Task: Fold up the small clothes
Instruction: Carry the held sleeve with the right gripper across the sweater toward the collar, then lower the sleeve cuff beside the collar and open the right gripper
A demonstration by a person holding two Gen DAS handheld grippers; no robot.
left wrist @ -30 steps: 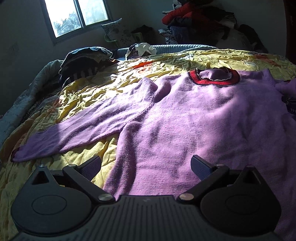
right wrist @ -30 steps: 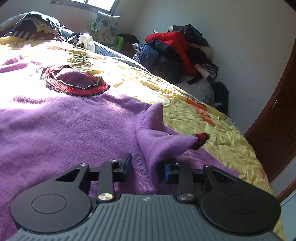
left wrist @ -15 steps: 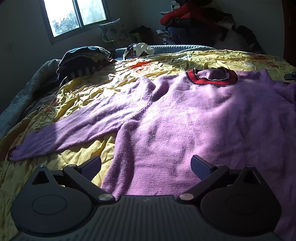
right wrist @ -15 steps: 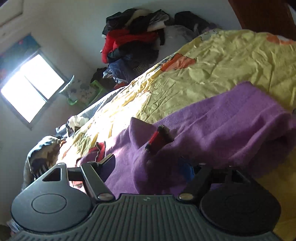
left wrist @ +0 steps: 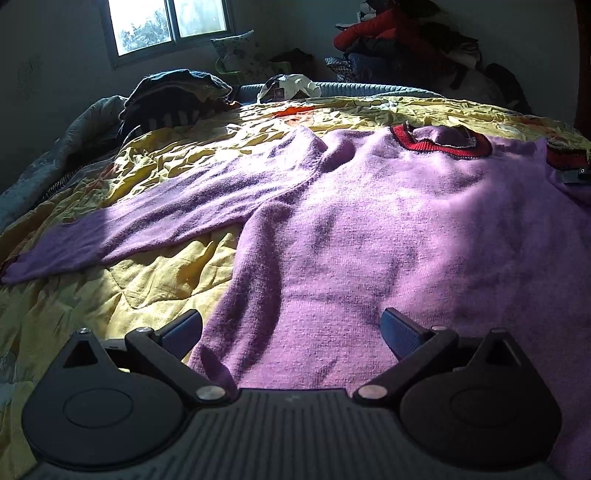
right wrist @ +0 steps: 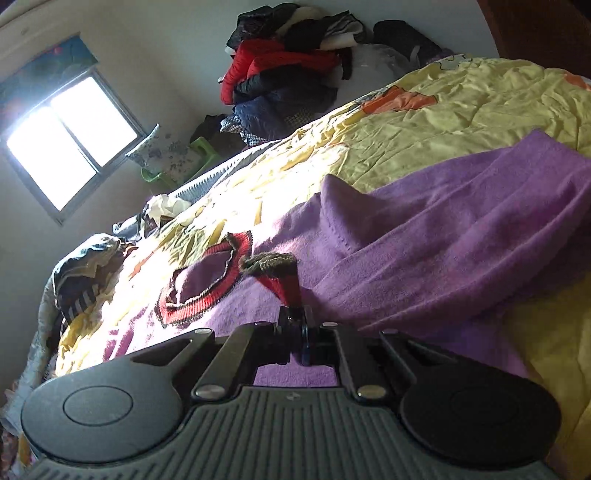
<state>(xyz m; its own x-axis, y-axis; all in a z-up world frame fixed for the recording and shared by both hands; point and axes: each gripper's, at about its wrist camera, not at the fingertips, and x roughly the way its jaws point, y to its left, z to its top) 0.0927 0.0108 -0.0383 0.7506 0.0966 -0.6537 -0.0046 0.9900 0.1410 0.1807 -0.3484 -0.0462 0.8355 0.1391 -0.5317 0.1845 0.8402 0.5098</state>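
One purple sweater [left wrist: 388,236], one yellow quilt [left wrist: 155,280], one window [left wrist: 170,22], one floral pillow [right wrist: 162,151], two clothing heaps [right wrist: 288,77] [left wrist: 173,99], two grippers [left wrist: 291,332] [right wrist: 295,325].

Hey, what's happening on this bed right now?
Someone is folding a purple sweater spread on a yellow quilt. The right hand-held gripper is shut on the red sleeve cuff, bringing that sleeve over the sweater's body. The left hand-held gripper hovers open at the hem; the other sleeve lies spread out.

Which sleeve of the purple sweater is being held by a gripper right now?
The right sleeve: the right hand-held gripper is shut on its red-striped cuff. The left sleeve lies flat, untouched.
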